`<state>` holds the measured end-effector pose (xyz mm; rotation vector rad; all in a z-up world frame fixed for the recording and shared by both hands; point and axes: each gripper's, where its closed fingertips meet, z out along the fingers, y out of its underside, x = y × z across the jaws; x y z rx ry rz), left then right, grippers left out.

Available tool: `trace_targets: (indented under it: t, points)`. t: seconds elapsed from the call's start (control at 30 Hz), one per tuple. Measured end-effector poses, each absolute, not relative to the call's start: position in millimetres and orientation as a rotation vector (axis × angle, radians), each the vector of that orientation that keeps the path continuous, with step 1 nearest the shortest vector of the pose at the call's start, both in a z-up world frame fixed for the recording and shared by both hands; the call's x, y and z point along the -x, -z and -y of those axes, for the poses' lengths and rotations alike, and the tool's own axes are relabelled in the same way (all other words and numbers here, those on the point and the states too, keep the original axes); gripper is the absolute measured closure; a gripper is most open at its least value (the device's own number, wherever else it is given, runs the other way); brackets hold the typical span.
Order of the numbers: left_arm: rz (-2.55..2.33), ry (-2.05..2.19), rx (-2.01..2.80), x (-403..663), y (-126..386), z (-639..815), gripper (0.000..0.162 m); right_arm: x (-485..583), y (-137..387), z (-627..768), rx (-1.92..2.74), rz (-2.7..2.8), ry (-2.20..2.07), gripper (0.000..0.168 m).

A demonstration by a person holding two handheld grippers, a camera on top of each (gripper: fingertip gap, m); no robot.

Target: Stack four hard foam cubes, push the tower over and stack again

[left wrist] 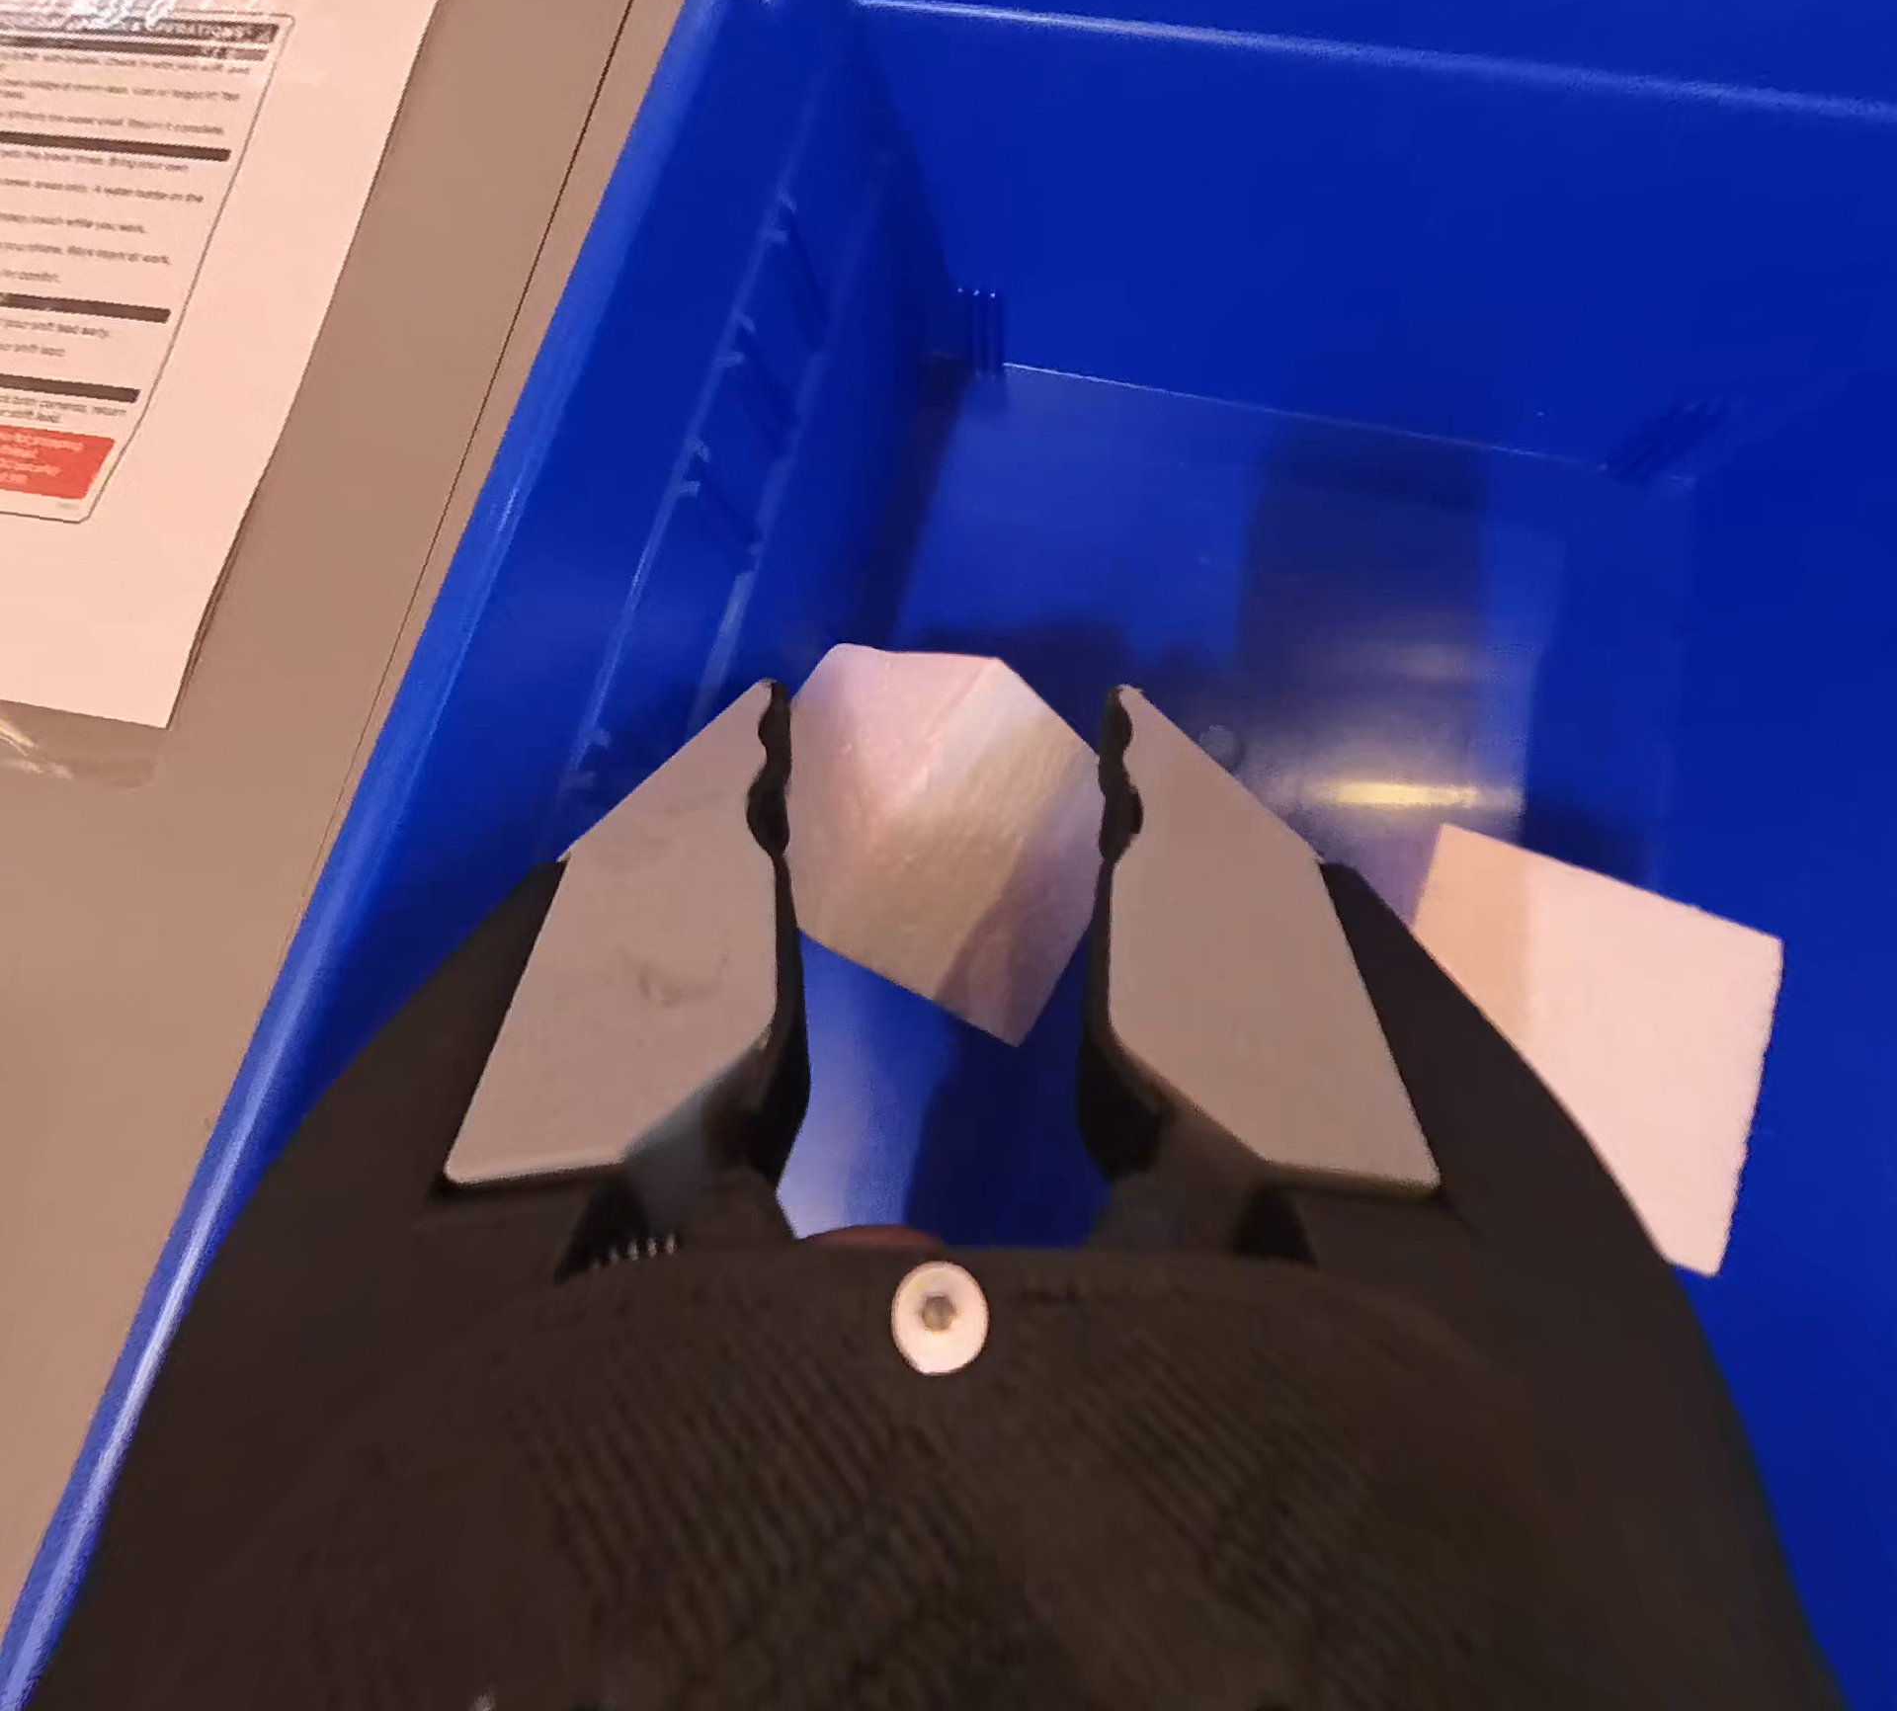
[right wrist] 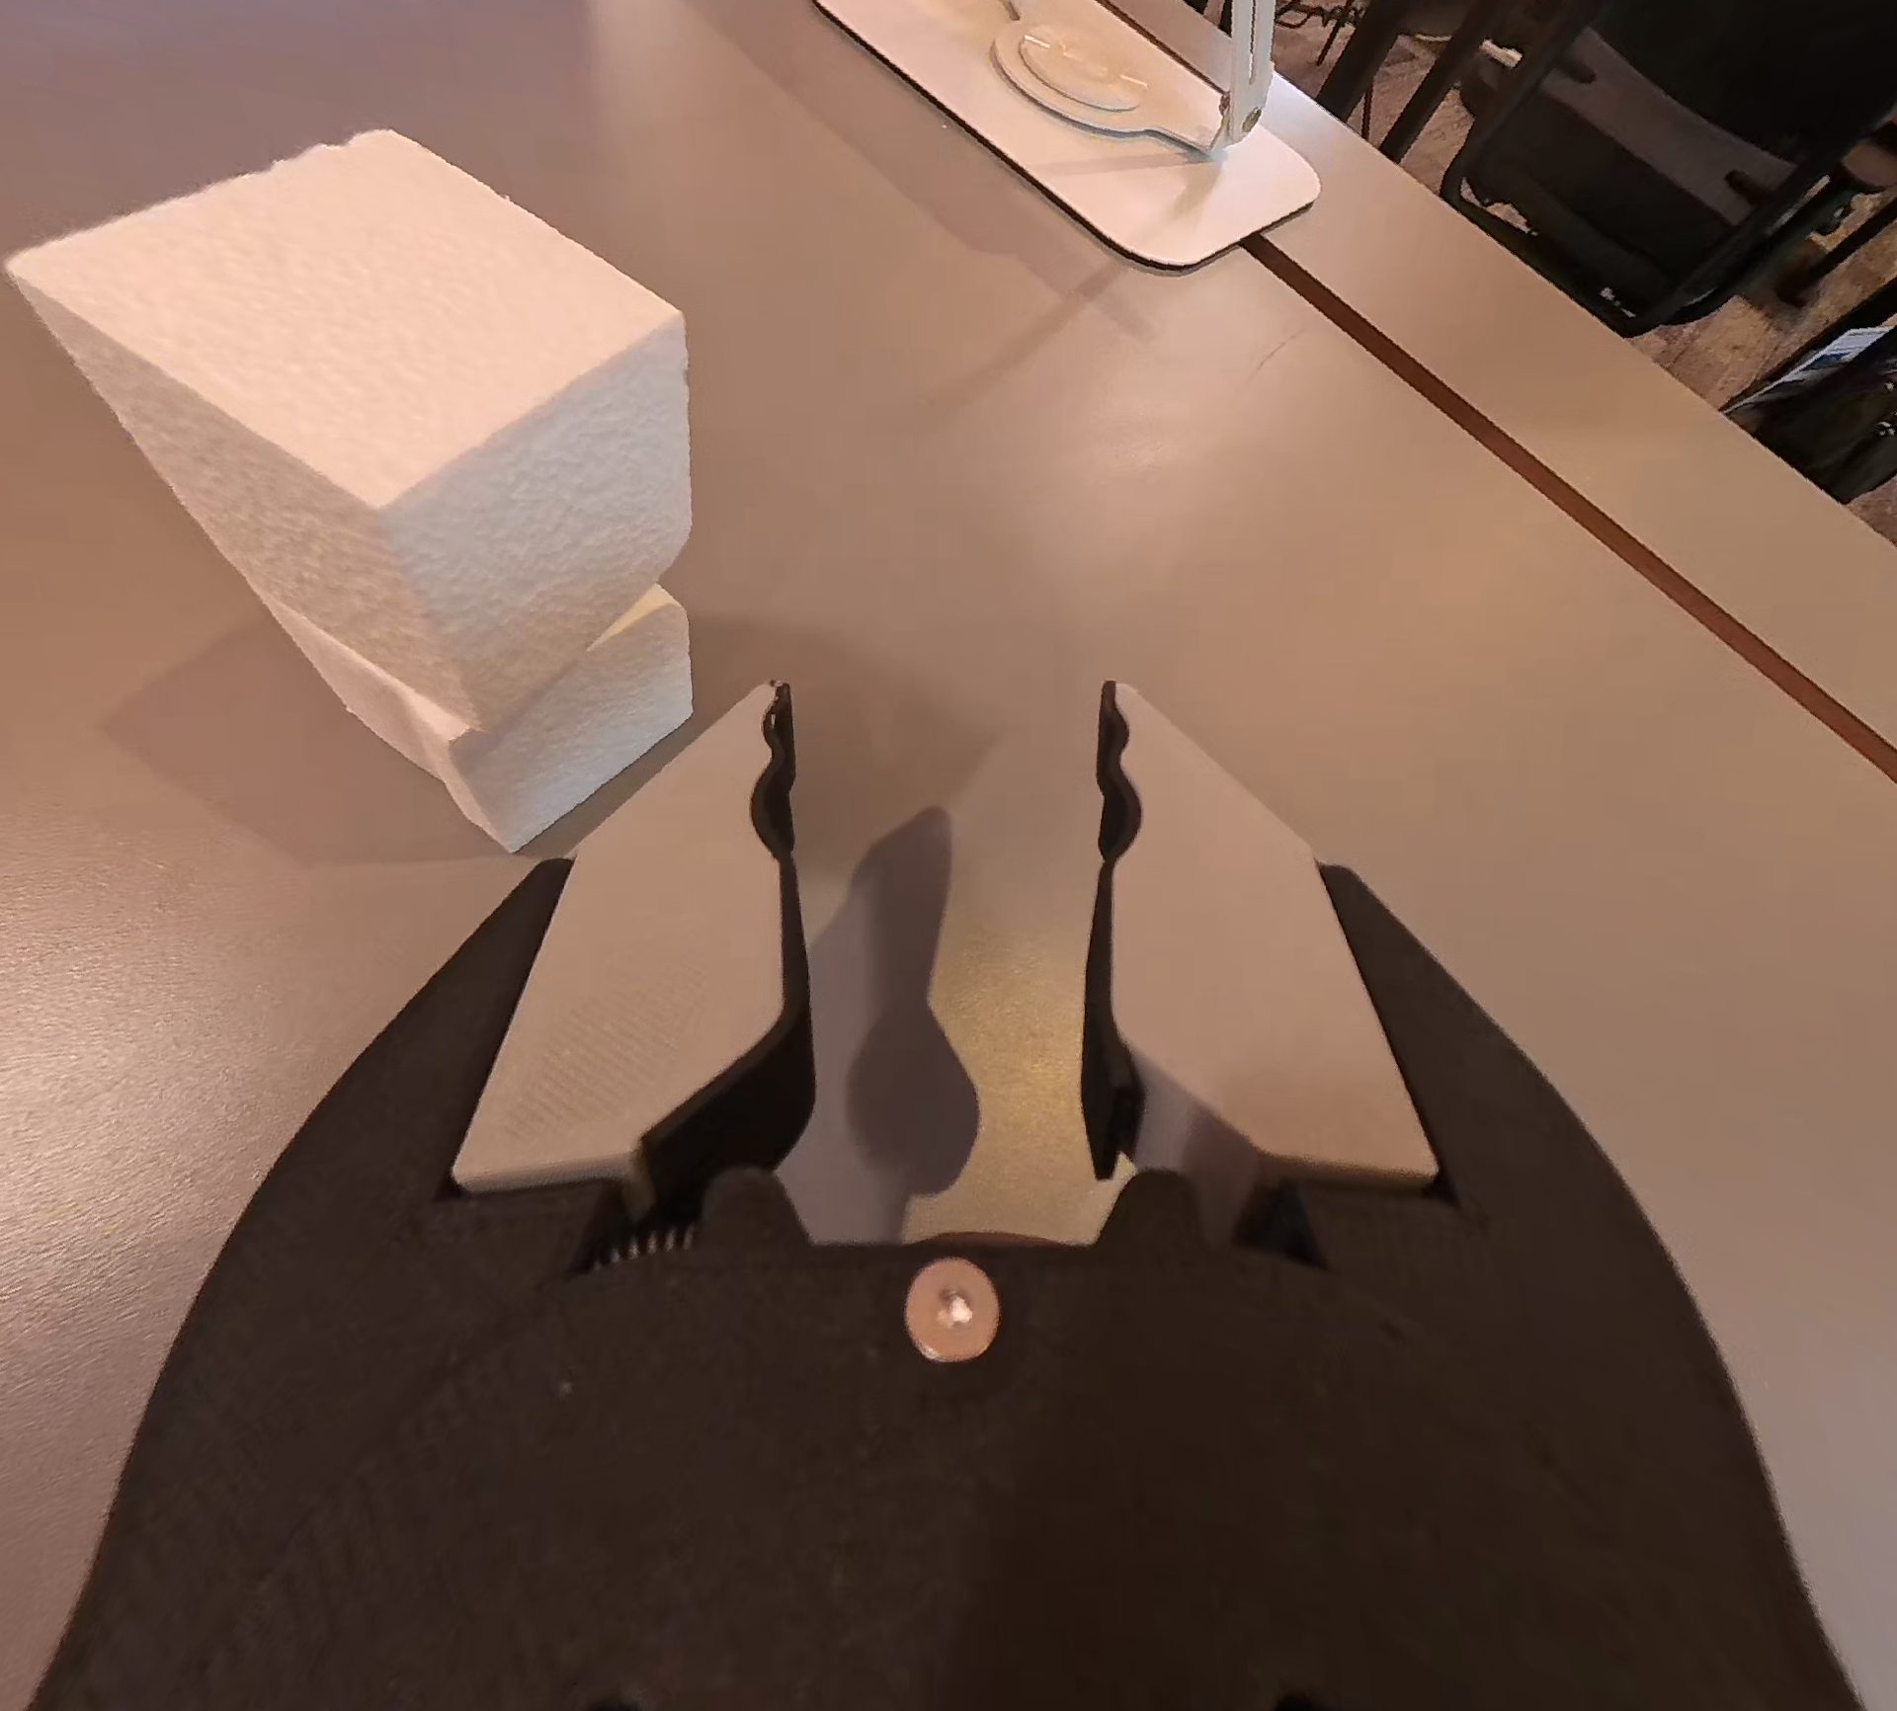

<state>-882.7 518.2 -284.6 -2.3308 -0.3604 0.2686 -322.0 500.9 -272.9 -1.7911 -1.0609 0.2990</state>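
Grey tabletop (right wrist: 1181, 533) fills most of the right wrist view; a white lamp base (right wrist: 1068, 102) is seen well beyond the jaws, w/ chairs and another desk farther back. Right gripper (right wrist: 944, 717) is held low over the table, jaws spread wide, nothing between them. Two white foam cubes are stacked just beyond and to the left of the left fingertip: the upper cube (right wrist: 390, 389) is set askew on the lower cube (right wrist: 575, 717), so the lower one's corner is exposed. Neither cube is touched by the fingers.

In the left wrist view a blue bin (left wrist: 1334, 174) is seen from above, w/ the left gripper (left wrist: 944, 717) reaching into it. A third foam cube (left wrist: 944, 830) is seen between the jaws, which are set wide; contact w/ the fingers cannot be confirmed through the motion blur. A fourth foam cube (left wrist: 1601, 1036) lies in the bin just outside the right finger, partly hidden by it. Left of the bin, a printed sheet (left wrist: 205, 276) lies flat on the table.
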Motion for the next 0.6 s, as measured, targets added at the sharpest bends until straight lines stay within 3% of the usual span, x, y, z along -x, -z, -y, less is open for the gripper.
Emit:
trace_targets:
  t: [0.37, 0.47, 0.6]
  points:
    - [0.385, -0.204, 2.29, 877, 270, -504, 0.103, 322, 269, -499, 1.775, 1.056, -0.302, 0.112]
    - [0.431, -0.169, 2.292, 879, 271, -504, 0.092, 323, 270, -498, 1.774, 1.062, -0.297, 0.112]
    - [0.464, -0.177, 2.32, 881, 282, -504, 0.099, 322, 271, -499, 1.778, 1.066, -0.287, 0.112]
